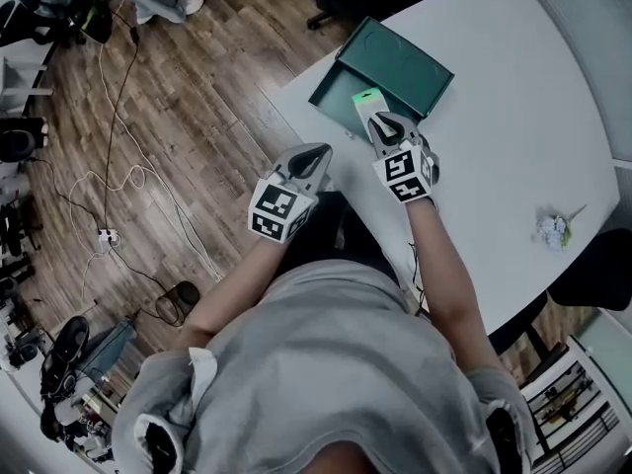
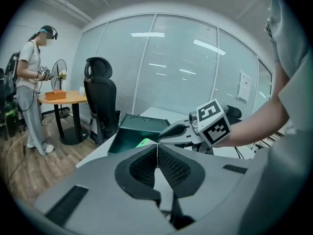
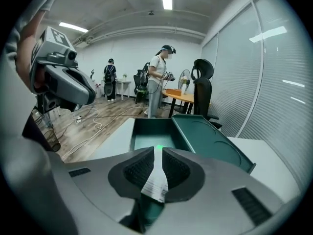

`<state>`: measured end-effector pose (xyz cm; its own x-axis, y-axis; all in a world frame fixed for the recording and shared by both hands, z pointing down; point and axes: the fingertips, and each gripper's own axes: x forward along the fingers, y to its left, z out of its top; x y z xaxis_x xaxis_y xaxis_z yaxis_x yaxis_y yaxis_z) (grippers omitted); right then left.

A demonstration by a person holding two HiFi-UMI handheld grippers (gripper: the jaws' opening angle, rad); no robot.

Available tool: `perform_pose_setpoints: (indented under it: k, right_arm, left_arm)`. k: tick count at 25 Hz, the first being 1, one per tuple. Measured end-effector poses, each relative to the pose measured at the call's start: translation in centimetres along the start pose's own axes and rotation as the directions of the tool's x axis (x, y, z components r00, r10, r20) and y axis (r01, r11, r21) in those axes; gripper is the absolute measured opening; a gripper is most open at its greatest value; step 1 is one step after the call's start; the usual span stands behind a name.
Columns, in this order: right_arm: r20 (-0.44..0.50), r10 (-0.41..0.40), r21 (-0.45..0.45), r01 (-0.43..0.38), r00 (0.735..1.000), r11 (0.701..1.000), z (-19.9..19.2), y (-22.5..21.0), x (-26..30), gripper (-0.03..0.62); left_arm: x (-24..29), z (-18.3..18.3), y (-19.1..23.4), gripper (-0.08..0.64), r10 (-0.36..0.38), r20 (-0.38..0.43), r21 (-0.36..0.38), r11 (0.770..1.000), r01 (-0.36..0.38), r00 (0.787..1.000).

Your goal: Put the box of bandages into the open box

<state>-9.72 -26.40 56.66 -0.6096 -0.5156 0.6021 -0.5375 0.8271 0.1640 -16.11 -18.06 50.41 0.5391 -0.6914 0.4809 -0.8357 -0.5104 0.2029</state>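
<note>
Currently the right gripper (image 1: 383,124) clamps the box of bandages (image 1: 366,100) at the near edge of the open box (image 1: 334,85); the left gripper (image 1: 316,156) is closed and empty. We should carry it further in, lower it, then release.

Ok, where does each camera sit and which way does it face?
Head view: on the person's head, looking steeply down at the table; torso, forearms, left gripper and right gripper show.
Left gripper view: on the shut, empty left gripper, facing the open green box; right forearm shows.
Right gripper view: on the right gripper, shut on the box of bandages, facing the open green box; left gripper shows.
All three share that box.
</note>
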Motion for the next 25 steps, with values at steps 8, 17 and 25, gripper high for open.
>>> perform_pose_setpoints:
  k: [8, 17, 25]
  right_arm:
    - [0.144, -0.065, 0.241, 0.029, 0.987, 0.970, 1.4, -2.0, -5.0, 0.064]
    - [0.385, -0.291, 0.482, 0.078, 0.876, 0.873, 6.9, -6.9, -16.8, 0.055]
    - [0.474, -0.421, 0.533, 0.129, 0.773, 0.837, 9.2, -8.0, -25.6, 0.055]
  left_arm:
    - [0.4, 2.5, 0.1, 0.023, 0.010, 0.081, 0.004, 1.000, -0.010, 0.997]
    - [-0.6, 11.4, -1.0, 0.020, 0.010, 0.284, 0.027, 0.999, -0.018, 0.959]
    - [-3.4, 17.8, -3.5, 0.020, -0.017, 0.427, 0.049, 0.999, -0.004, 0.904]
